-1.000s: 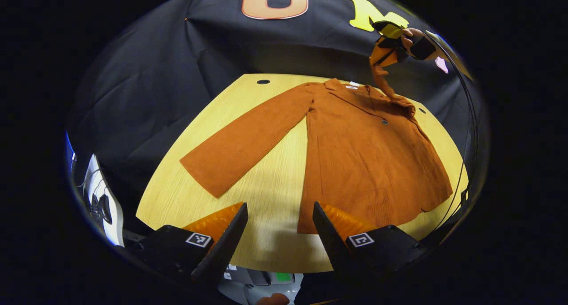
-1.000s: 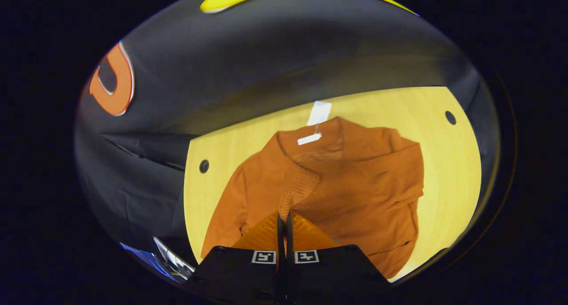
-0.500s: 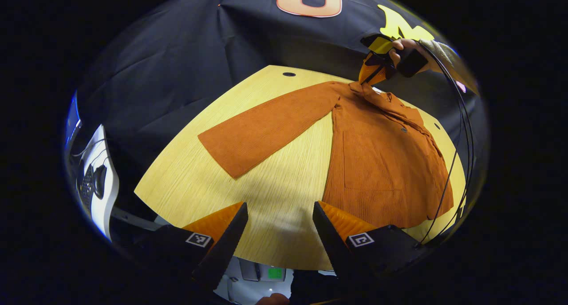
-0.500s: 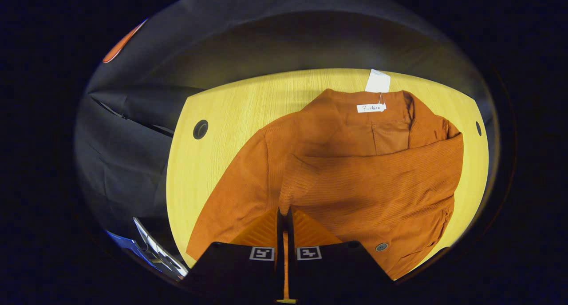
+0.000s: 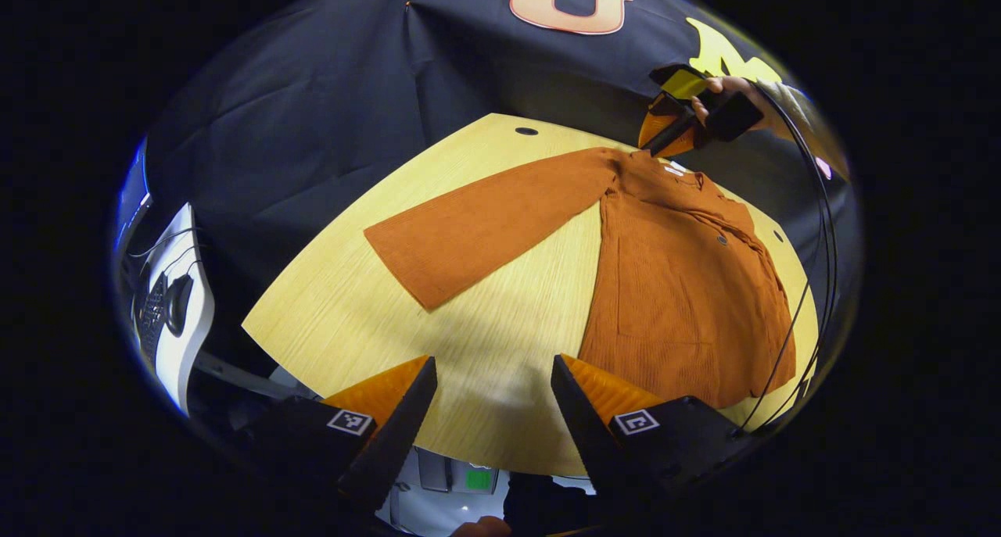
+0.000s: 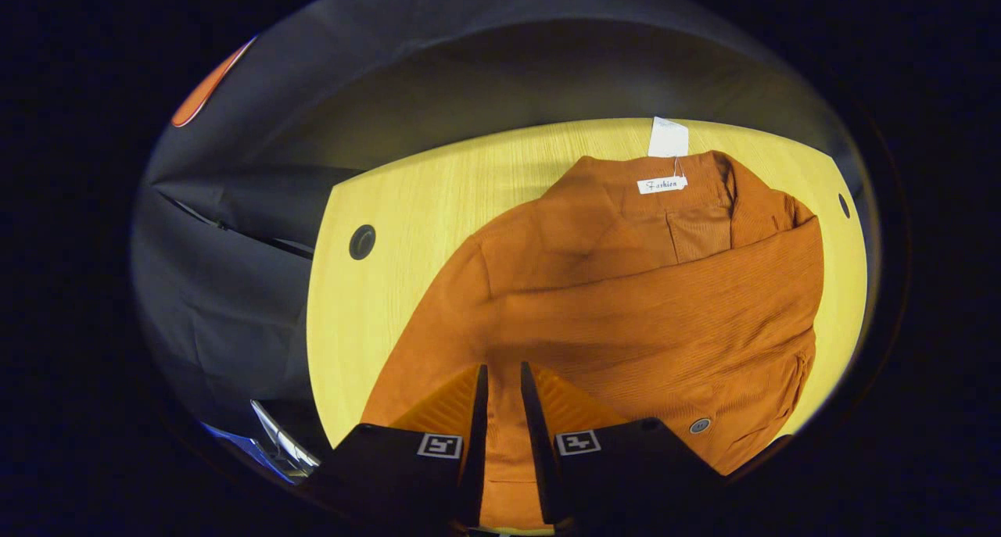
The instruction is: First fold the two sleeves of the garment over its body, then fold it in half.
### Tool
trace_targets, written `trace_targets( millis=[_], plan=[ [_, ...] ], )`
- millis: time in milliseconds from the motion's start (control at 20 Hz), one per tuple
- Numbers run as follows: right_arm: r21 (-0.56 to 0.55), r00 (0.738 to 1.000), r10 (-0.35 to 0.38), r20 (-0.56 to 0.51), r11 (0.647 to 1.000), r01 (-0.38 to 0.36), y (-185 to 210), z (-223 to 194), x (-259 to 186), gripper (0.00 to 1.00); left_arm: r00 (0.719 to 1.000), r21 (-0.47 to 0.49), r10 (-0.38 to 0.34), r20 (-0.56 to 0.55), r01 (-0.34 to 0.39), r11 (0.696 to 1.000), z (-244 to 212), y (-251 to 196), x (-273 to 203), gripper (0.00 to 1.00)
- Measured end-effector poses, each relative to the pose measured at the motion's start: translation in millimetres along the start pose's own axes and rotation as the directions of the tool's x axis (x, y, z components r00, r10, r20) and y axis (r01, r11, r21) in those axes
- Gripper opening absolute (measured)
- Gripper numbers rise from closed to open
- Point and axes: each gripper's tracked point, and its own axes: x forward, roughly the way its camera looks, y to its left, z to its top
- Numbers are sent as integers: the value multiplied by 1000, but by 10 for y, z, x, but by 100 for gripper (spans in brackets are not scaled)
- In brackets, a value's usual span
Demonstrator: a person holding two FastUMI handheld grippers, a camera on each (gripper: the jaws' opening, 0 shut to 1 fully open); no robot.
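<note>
right fingers (image 6: 539, 400): parted by a narrow gap; a strip of sleeve cloth shows between them, but whether they press on it cannot be told; they read as releasing rather than clamped
right gripper (image 6: 500, 400): low over the garment's chest, above the folded sleeve; in the left gripper view it sits by the collar (image 5: 665, 134) near the table's far edge, a hand (image 5: 723, 99) holding it
left fingers (image 5: 391, 388): spread wide, nothing between them
left gripper (image 5: 489, 384): hovers above the table's near edge, just beside the hem, well apart from the flat sleeve
folded sleeve (image 6: 649, 310): lies across the body from the right shoulder toward the middle, as a broad band; a few soft ridges near the shoulder
flat sleeve (image 5: 485, 224): stretched out on bare wood toward the table's left edge; cuff at its outer end; not yet folded
garment (image 5: 688, 287): rust button-front jacket, flat on the table, collar to the far edge, hem to the near edge; a white tag (image 6: 669, 138) lies past the collar
table (image 5: 352, 318): light wood, round cable hole (image 6: 362, 241) near the far edge
step in hand: judged as letting go of the first sleeve; second sleeve next
doing it well: open fully before lifting so the cloth doesn't drag; lift straight up; left gripper should take the cuff edge, carry it low over the body, lay it on the first sleeve; keep the shoulder line straight
risk: a snagged sleeve would pull the fold askew
</note>
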Motion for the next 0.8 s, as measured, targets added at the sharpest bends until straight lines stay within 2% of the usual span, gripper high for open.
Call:
trace_targets(
  millis=[100,350,500,600,800],
  plan=[
    [-17,1000,7,-1,1000,-7,18,-23,-151,41,1000,-18,14,-3,-14,1000,34,36,-12,96],
    [-65,999,33,-8,997,-34,-38,-106,-546,99,997,-99,57,-50,-61,993,99,217,38,96],
    [-60,999,52,9,997,-52,-251,-95,-837,98,994,-134,87,-67,-96,986,238,399,133,96],
    [-85,999,12,44,996,-8,-592,-77,-1014,98,992,-204,81,-101,-101,974,331,434,195,96],
    [-110,998,5,57,994,1,-1219,-244,-1315,94,978,-320,72,-194,-133,938,507,586,371,100]
  ],
)
